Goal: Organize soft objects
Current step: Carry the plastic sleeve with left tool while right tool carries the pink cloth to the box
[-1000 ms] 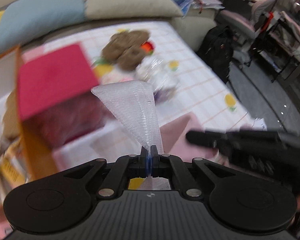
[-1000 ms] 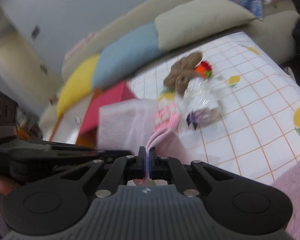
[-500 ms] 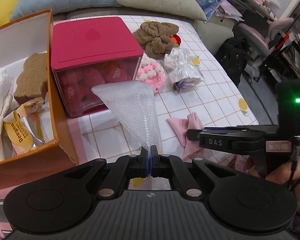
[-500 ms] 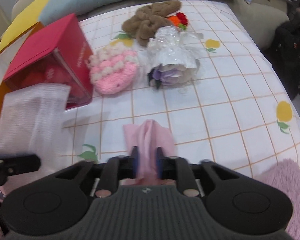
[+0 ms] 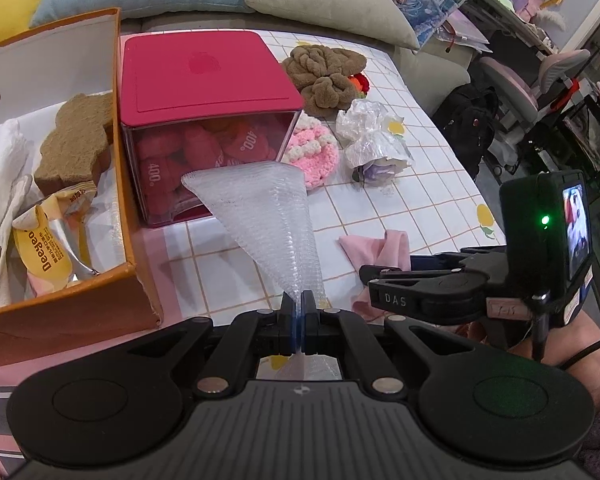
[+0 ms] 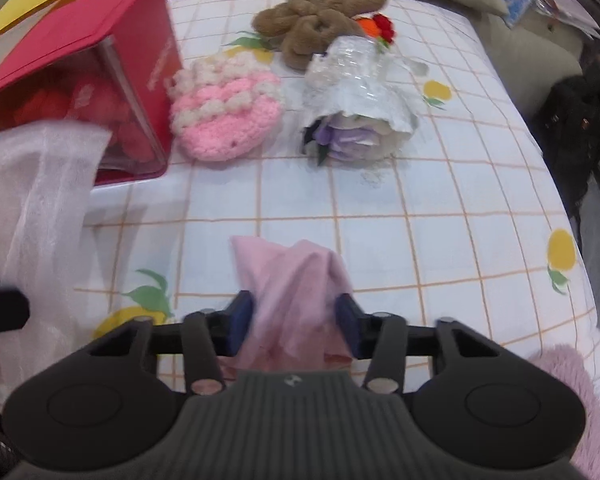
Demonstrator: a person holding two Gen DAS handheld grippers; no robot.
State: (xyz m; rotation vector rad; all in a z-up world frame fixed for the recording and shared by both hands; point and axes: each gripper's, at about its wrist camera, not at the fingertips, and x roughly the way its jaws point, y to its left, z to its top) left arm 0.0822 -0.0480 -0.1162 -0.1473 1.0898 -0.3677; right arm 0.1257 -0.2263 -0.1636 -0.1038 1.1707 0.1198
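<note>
My left gripper is shut on a corner of a clear bubble-wrap sheet, which fans upward in front of the red-lidded box. That sheet also hangs at the left edge of the right wrist view. A crumpled pink cloth lies on the checked tablecloth. My right gripper points down over it, and its jaws are closing with the cloth bunched between the blue pads. In the left wrist view the pink cloth sits under the right gripper at right.
An orange cardboard box at left holds a brown sponge, paper and a yellow packet. A clear box with a red lid stands beside it. Behind lie a pink crochet piece, a wrapped bouquet and a brown plush.
The right gripper was shut on the pink cloth and has let it go; the cloth now rests on the table between spread jaws. Both grippers have come down lower; the left still holds the bubble wrap.
</note>
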